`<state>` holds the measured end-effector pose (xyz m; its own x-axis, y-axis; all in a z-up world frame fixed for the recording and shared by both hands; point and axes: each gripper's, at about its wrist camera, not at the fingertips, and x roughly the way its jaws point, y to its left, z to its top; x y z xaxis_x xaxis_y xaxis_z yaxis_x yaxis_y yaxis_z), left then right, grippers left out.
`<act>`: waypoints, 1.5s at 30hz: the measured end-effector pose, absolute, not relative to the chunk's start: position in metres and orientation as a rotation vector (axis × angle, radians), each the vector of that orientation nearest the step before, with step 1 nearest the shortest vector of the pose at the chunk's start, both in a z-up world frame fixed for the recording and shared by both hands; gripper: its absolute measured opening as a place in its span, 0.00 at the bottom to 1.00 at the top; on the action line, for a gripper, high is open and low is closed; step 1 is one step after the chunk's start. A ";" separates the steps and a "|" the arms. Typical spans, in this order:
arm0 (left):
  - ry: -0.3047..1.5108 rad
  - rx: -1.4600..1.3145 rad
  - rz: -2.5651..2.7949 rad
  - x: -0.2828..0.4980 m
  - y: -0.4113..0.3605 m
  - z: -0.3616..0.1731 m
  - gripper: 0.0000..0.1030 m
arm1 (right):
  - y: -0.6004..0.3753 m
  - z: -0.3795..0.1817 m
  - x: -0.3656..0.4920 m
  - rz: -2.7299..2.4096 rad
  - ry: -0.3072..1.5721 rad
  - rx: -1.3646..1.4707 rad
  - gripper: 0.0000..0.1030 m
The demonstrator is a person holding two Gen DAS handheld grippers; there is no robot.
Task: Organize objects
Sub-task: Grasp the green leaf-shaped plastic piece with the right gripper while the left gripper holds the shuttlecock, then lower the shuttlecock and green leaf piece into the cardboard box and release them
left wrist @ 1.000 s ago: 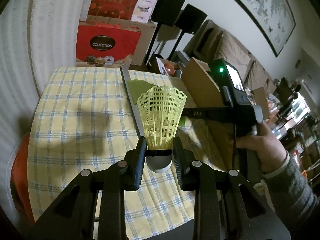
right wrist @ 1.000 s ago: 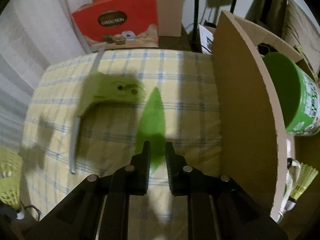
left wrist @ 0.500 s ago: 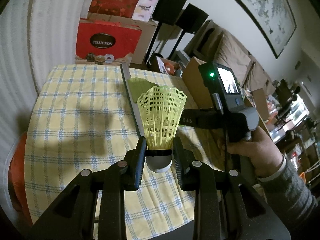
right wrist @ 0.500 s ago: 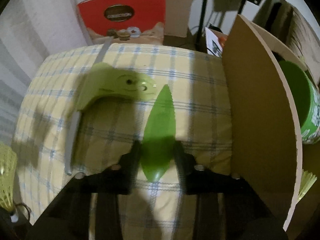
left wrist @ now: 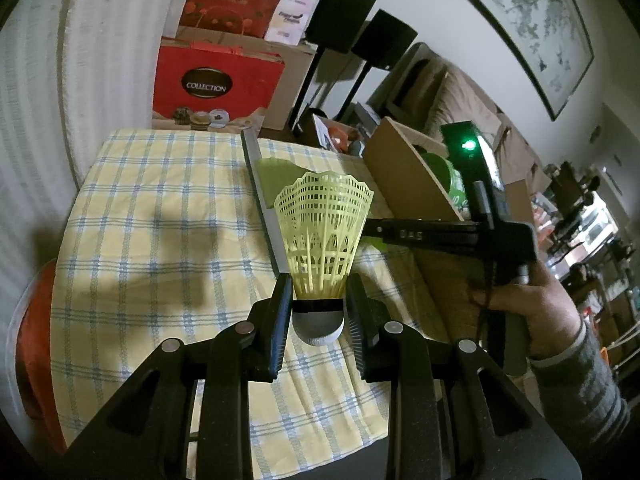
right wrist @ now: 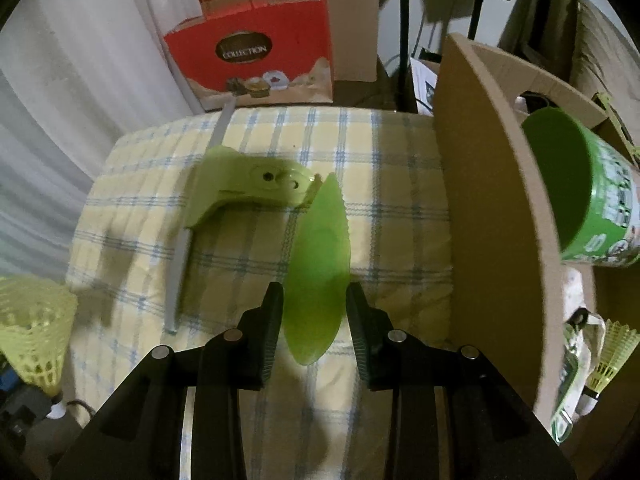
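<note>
My left gripper [left wrist: 318, 312] is shut on the cork base of a yellow plastic shuttlecock [left wrist: 324, 232] and holds it upright above the checked tablecloth [left wrist: 160, 216]. My right gripper [right wrist: 314, 320] is open, with its jaws on either side of a green leaf-shaped plastic piece [right wrist: 318, 268] that lies on the cloth. A light green plastic frog-like holder [right wrist: 248, 188] on a grey strip [right wrist: 182, 256] lies just left of the leaf. The held shuttlecock also shows at the left edge of the right wrist view [right wrist: 32, 332].
A cardboard box [right wrist: 492, 208] stands along the table's right side, with a green tube [right wrist: 580, 192] and another shuttlecock [right wrist: 608, 356] inside. A red "Collection" bag [left wrist: 216, 80] stands behind the table. An orange object [left wrist: 36, 340] is at the left edge.
My right gripper has opened around the green leaf piece, which now lies on the cloth. My left gripper still holds the shuttlecock in about the same place.
</note>
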<state>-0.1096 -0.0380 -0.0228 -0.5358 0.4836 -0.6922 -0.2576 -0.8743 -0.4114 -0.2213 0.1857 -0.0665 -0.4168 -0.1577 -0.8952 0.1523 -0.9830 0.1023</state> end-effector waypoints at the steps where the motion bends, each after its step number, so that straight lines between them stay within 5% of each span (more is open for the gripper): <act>1: -0.365 -1.199 2.404 -0.109 -0.038 -0.022 0.24 | 0.186 -0.063 -0.219 -2.500 -0.012 1.569 0.31; 45: -0.169 -1.126 2.541 -0.118 0.105 0.030 0.24 | 0.289 0.038 -0.109 -2.805 -0.069 1.134 0.31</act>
<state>-0.1180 0.1050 0.0297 -0.6203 0.3664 -0.6936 -0.2714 -0.9298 -0.2485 -0.1094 0.2886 0.0384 -0.7135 -0.1233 -0.6897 0.0892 -0.9924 0.0852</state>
